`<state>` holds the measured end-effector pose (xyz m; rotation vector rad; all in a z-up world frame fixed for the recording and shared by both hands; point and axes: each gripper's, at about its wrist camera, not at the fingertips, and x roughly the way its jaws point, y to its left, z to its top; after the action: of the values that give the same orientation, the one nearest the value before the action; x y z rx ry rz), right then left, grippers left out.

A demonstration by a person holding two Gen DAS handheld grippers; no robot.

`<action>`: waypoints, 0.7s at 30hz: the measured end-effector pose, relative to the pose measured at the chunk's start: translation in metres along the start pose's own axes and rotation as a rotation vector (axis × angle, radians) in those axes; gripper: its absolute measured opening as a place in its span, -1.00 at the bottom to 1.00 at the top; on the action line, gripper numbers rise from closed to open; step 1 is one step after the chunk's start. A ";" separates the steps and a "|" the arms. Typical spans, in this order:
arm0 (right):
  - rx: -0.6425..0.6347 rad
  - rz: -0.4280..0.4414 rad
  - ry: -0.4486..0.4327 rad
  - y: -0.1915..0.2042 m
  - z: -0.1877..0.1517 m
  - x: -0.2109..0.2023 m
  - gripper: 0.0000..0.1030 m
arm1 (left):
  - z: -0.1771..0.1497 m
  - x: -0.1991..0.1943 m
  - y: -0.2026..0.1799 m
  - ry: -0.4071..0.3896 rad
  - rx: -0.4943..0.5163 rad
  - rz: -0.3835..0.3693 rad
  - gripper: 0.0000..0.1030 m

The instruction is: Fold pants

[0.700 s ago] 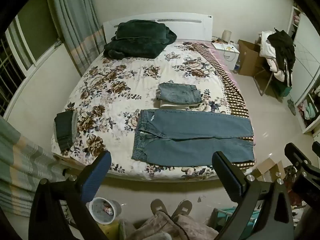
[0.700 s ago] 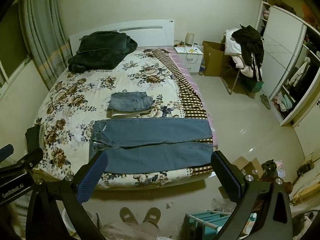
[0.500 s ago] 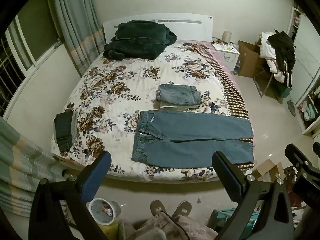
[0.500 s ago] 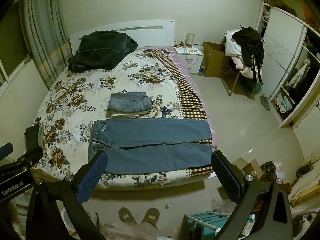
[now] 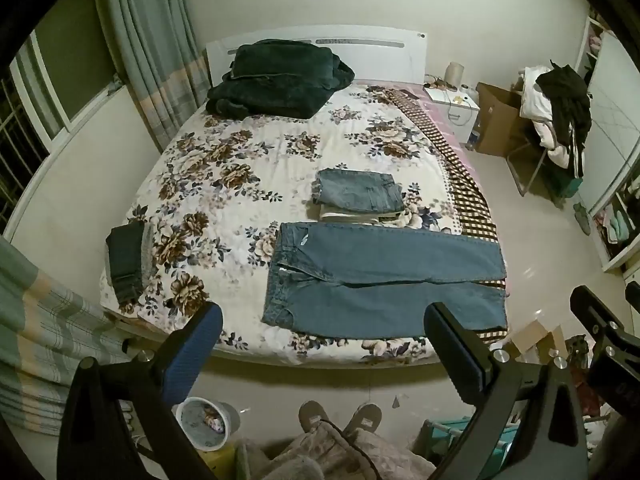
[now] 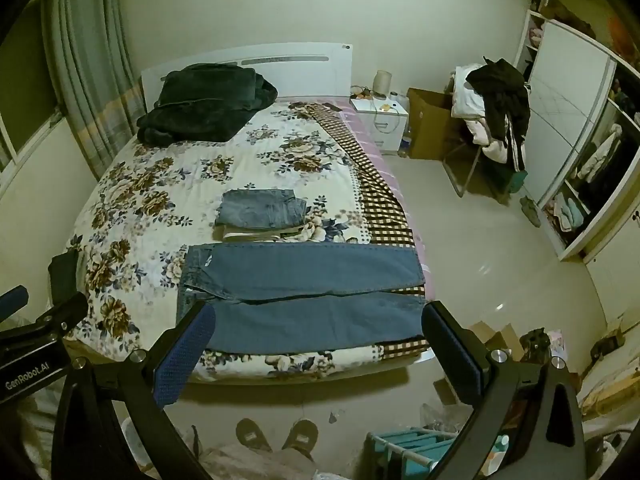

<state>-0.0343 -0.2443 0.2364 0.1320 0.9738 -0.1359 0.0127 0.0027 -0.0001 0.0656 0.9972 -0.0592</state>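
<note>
Left wrist view, progress: one pair of blue jeans lies spread flat across the near end of the bed, waistband to the left, legs running right, not yet folded. By the look of it, the folding of this pair has not begun.
Left wrist view, done so far: a small stack of folded pants sits just beyond the jeans, denim on top, something pale under it. A dark folded garment rests at the bed's left edge; whether it is pants too, hard to say.
Left wrist view, left gripper: jaws spread as wide as they go, nothing between them, hanging above the floor short of the bed and clear of the jeans.
Left wrist view, count: one flat pair, one folded stack, one dark bundle, one dark blanket at the headboard, two slippers on the floor.

Right wrist view, progress: same story, the jeans lie open and flat along the bed's near edge, both legs side by side.
Right wrist view, right gripper: wide open, holding nothing, its fingers framing the near leg but apart from the cloth.
Right wrist view, count: one folded stack beyond the jeans, one blanket, two slippers, one chair heaped with clothes.
Right wrist view, left to do: I judge the whole fold of this pair remains, then likely adding it to the stack.
</note>
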 end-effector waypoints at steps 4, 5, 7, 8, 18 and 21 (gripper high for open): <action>-0.013 0.000 -0.001 0.010 0.016 -0.001 1.00 | 0.004 0.003 -0.002 -0.002 -0.003 0.000 1.00; -0.013 0.001 -0.001 0.010 0.017 -0.001 1.00 | 0.004 0.003 -0.003 -0.003 -0.003 0.002 1.00; -0.014 0.001 -0.001 0.011 0.017 -0.001 1.00 | 0.005 0.002 -0.003 -0.004 -0.002 0.001 1.00; -0.013 0.001 -0.001 0.012 0.017 -0.001 1.00 | 0.003 0.000 -0.003 -0.004 -0.002 0.000 1.00; -0.013 0.000 0.000 0.016 0.017 -0.001 1.00 | 0.023 -0.001 -0.004 -0.007 -0.011 -0.011 1.00; -0.013 0.001 0.000 0.019 0.017 -0.001 1.00 | 0.023 -0.001 -0.005 -0.008 -0.012 -0.011 1.00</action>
<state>-0.0177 -0.2287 0.2472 0.1210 0.9748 -0.1286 0.0313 -0.0036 0.0128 0.0486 0.9896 -0.0632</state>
